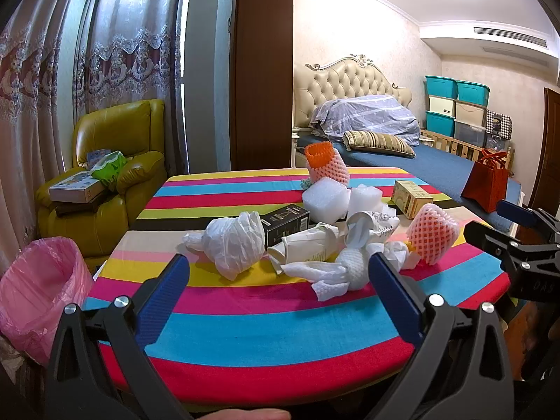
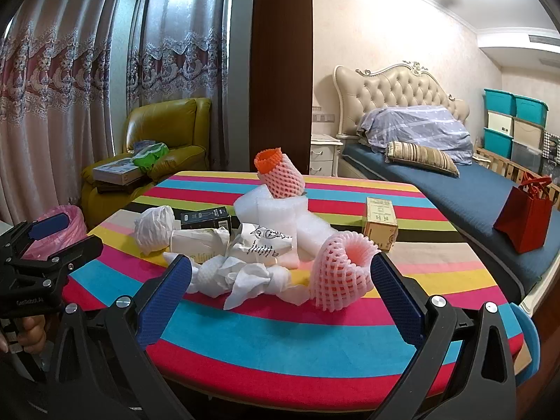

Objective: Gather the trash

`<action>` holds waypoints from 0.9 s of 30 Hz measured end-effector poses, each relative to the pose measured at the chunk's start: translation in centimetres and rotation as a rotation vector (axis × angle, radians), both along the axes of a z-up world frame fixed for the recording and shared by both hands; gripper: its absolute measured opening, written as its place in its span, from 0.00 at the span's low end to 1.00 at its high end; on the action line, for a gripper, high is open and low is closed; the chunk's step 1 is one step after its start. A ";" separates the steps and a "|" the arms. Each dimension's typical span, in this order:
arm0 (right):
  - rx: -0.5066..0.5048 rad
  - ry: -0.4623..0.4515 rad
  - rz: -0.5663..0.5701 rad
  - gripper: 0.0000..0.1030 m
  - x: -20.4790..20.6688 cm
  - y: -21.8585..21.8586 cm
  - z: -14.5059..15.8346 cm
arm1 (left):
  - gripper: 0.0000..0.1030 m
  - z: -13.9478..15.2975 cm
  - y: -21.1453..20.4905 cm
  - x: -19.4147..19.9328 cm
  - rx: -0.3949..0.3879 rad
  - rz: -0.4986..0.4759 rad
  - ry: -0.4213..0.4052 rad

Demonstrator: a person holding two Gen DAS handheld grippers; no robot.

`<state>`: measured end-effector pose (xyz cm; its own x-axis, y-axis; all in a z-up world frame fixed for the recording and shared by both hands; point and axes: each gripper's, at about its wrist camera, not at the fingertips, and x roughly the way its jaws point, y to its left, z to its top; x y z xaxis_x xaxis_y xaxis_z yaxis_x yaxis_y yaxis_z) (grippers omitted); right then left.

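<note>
A pile of trash lies on the striped table (image 1: pixel 266 332): a crumpled white plastic bag (image 1: pixel 236 241), a crushed paper cup (image 1: pixel 308 245), white foam wrap (image 1: pixel 325 197), crumpled tissue (image 1: pixel 329 280), a black box (image 1: pixel 285 222), a tan box (image 1: pixel 411 197) and two pink foam nets (image 1: pixel 432 232) (image 1: pixel 327 162). My left gripper (image 1: pixel 278 278) is open and empty, short of the pile. My right gripper (image 2: pixel 280 274) is open and empty, with the near pink net (image 2: pixel 341 273) just ahead between its fingers. A bin with a pink liner (image 1: pixel 40 294) stands left of the table.
A yellow armchair (image 1: pixel 115 175) with books stands behind the bin. A bed (image 1: pixel 420 164) with a red bag (image 1: pixel 484 180) lies right of the table. My right gripper shows at the right edge of the left wrist view (image 1: pixel 518 245).
</note>
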<state>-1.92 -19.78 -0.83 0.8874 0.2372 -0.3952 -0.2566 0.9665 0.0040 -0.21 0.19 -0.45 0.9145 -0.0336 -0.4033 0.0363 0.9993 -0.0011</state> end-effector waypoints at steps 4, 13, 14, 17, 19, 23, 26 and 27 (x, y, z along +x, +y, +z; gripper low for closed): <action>0.000 0.000 0.000 0.93 0.0 0.0 0.0 | 0.96 0.0 0.0 0.0 -0.001 0.000 0.000; 0.000 0.000 0.000 0.93 -0.1 0.1 0.0 | 0.96 -0.2 0.1 -0.1 -0.004 0.003 0.006; -0.001 0.001 -0.001 0.93 0.0 0.0 0.0 | 0.96 -0.1 0.1 0.0 -0.004 0.002 0.005; 0.001 0.001 0.000 0.93 0.0 0.0 0.0 | 0.96 -0.1 0.1 0.0 -0.004 0.002 0.006; -0.001 0.002 0.000 0.93 0.0 0.0 0.0 | 0.96 -0.2 0.2 -0.1 -0.006 0.002 0.009; 0.001 0.002 0.000 0.93 0.0 0.0 0.0 | 0.96 -0.3 0.2 -0.1 -0.006 0.003 0.010; 0.001 0.003 0.002 0.93 -0.1 0.1 0.0 | 0.96 -0.4 0.3 -0.1 -0.008 0.004 0.012; 0.001 0.003 0.003 0.93 -0.2 0.3 -0.1 | 0.96 -0.4 0.3 -0.1 -0.008 0.004 0.013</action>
<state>-2.16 -19.52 -0.94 0.8857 0.2399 -0.3975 -0.2592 0.9658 0.0054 -0.27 0.52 -0.88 0.9093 -0.0336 -0.4147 0.0326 0.9994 -0.0095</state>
